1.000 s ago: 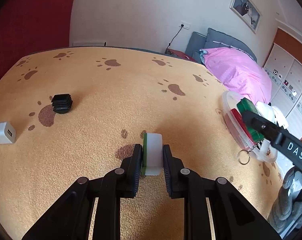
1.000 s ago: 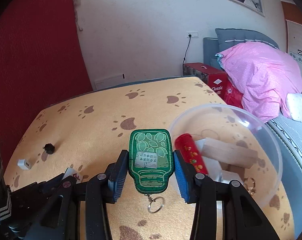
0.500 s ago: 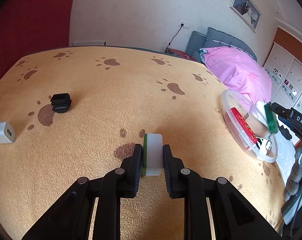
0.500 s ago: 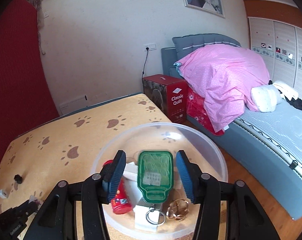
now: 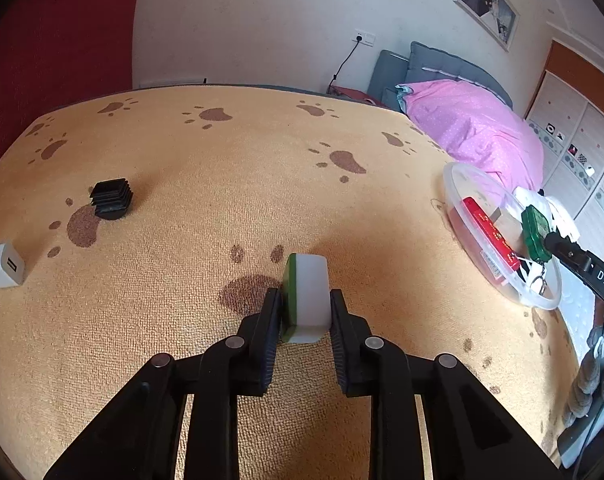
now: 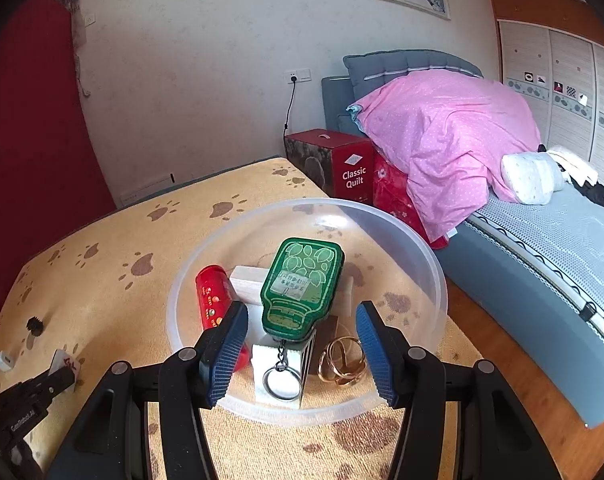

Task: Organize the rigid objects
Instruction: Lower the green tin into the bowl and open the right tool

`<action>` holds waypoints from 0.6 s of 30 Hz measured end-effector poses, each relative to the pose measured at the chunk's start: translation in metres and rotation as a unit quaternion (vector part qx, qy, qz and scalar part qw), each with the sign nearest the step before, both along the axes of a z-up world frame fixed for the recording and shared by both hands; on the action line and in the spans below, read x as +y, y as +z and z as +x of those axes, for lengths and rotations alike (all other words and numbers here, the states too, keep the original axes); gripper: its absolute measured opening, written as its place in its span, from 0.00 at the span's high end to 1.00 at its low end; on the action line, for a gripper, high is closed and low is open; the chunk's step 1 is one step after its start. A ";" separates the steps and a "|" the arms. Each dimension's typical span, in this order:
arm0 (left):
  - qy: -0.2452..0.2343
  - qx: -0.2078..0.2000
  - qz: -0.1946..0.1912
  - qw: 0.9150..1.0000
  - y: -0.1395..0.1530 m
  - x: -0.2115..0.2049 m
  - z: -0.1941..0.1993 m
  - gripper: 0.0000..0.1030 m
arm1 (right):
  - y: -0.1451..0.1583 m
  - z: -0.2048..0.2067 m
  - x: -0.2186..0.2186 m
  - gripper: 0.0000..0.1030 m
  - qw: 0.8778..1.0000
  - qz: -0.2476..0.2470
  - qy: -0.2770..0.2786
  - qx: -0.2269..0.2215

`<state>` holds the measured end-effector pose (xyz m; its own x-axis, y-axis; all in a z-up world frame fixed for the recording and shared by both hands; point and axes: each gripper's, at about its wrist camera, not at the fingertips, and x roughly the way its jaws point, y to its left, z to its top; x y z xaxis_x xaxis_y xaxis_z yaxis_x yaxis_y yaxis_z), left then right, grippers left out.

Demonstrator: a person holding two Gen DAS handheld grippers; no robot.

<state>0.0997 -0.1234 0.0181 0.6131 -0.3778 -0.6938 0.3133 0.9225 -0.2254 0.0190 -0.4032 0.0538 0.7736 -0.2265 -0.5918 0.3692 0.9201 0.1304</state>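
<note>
My left gripper [image 5: 305, 308] is shut on a white tile with a green back [image 5: 308, 292], held just above the paw-print cloth. My right gripper [image 6: 302, 314] stands open over the clear plastic bowl [image 6: 434, 272]. A green bottle-shaped key tag [image 6: 302, 284] lies in the bowl between the blue pads without touching them, and its ring hangs over a white block [image 6: 268, 364]. The bowl also holds a red tube [image 6: 212, 300], a wooden block [image 6: 246, 282] and a gold ring [image 6: 342, 360]. In the left wrist view the bowl [image 5: 454, 176] sits at the table's right edge.
A black ribbed cap [image 5: 112, 200] and a white charger [image 5: 0, 266] lie on the cloth at the left. Past the right table edge are a red box [image 6: 342, 164] and a bed with a pink quilt [image 6: 450, 128].
The right gripper carried the green key tag from beside the bowl to over it, opened and let it go into the bowl. The left gripper kept still with its tile.
</note>
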 end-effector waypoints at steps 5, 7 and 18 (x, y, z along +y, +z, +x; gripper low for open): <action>-0.003 -0.008 -0.011 1.000 0.005 0.002 -0.003 0.81 | 0.003 -0.014 0.001 0.42 1.000 -0.010 0.004 -0.007; -0.007 -0.009 -0.018 1.000 0.008 0.002 -0.004 0.81 | 0.002 -0.019 -0.001 0.42 1.000 -0.011 0.004 -0.007; -0.029 -0.014 -0.027 0.999 0.021 -0.012 -0.019 0.81 | -0.006 -0.028 -0.024 0.42 1.000 0.004 -0.003 0.003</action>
<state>0.0808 -0.1356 0.0388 0.6083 -0.4502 -0.6537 0.3736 0.8890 -0.2647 -0.0090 -0.4276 0.0479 0.7688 -0.2260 -0.5982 0.3751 0.9170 0.1357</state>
